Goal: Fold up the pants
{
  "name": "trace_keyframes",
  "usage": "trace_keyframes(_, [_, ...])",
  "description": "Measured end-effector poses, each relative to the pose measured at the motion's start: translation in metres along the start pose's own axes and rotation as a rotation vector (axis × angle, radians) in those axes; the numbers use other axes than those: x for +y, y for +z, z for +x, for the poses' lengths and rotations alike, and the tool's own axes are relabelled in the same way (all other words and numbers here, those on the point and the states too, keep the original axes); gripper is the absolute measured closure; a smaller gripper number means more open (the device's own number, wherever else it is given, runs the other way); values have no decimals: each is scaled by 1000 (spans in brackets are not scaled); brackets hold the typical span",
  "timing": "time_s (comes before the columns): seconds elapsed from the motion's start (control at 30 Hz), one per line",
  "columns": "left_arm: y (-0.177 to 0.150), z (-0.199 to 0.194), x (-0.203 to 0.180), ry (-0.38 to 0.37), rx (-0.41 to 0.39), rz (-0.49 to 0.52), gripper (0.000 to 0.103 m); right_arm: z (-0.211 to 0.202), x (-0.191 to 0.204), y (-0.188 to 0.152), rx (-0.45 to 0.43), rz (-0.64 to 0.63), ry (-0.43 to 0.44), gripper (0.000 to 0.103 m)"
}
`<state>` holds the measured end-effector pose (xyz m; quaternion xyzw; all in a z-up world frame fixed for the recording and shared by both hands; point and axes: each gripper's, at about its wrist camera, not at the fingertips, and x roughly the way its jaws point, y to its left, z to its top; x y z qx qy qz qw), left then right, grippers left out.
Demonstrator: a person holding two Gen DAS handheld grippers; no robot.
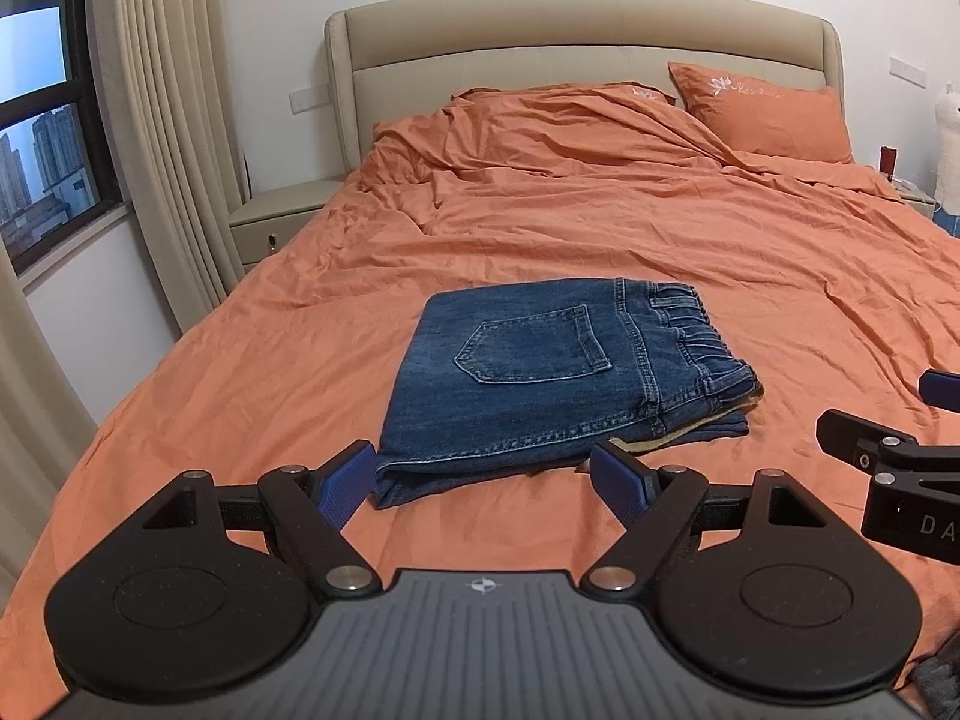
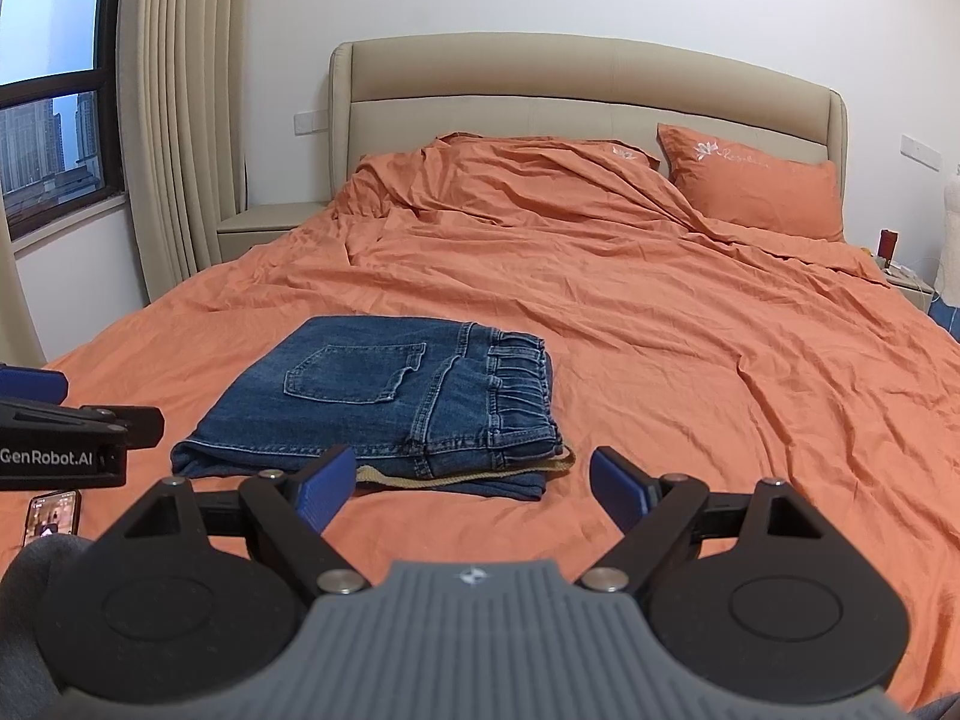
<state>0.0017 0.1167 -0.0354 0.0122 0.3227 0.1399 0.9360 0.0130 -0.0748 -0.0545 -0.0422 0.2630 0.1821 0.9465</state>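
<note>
A pair of blue denim pants (image 1: 540,378) lies folded into a compact rectangle on the orange bed cover, back pocket up, elastic waistband at the right. In the right wrist view the same pants (image 2: 384,402) sit left of centre, with a tan drawstring showing at the front edge. My left gripper (image 1: 483,483) hovers just short of the pants' near edge, open, nothing between its blue pads. My right gripper (image 2: 459,483) is also open and empty, just in front of the pants. Each gripper shows at the edge of the other's view.
The orange bed cover (image 1: 690,252) is wrinkled, with a pillow (image 1: 762,111) against the beige headboard (image 1: 576,24). Nightstands flank the bed; a window and curtains (image 1: 174,120) stand at the left. A phone (image 2: 53,516) lies on the bed's near left.
</note>
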Motion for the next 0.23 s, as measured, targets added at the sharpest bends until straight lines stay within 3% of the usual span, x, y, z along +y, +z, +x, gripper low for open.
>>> trace_keyframes(0.23, [1, -1, -2, -1, -2, 2, 8, 0, 0, 1, 4, 0, 0, 21])
